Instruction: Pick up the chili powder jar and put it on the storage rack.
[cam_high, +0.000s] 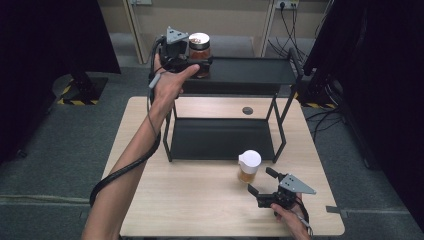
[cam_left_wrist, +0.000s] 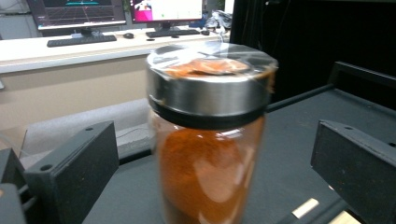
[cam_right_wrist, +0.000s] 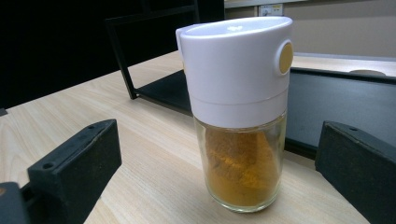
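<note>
A glass jar of red-orange powder with a metal lid (cam_high: 199, 44) stands on the left end of the top shelf of a black two-tier rack (cam_high: 250, 70). My left gripper (cam_high: 196, 62) is open at that jar. In the left gripper view its jaws stand wide on either side of the jar (cam_left_wrist: 210, 93) without touching it, gripper (cam_left_wrist: 212, 163). A white-capped glass shaker of yellow powder (cam_high: 248, 166) stands on the wooden table in front of the rack. My right gripper (cam_high: 260, 181) is open just short of it, with the shaker (cam_right_wrist: 238, 84) between and beyond the jaws of the gripper (cam_right_wrist: 219, 144).
The rack's lower shelf (cam_high: 220, 137) is bare and rests on the table (cam_high: 190, 200). A round grommet (cam_high: 247, 110) sits in the tabletop behind it. Dark curtains flank both sides. A desk with monitors (cam_left_wrist: 79, 11) lies beyond the rack.
</note>
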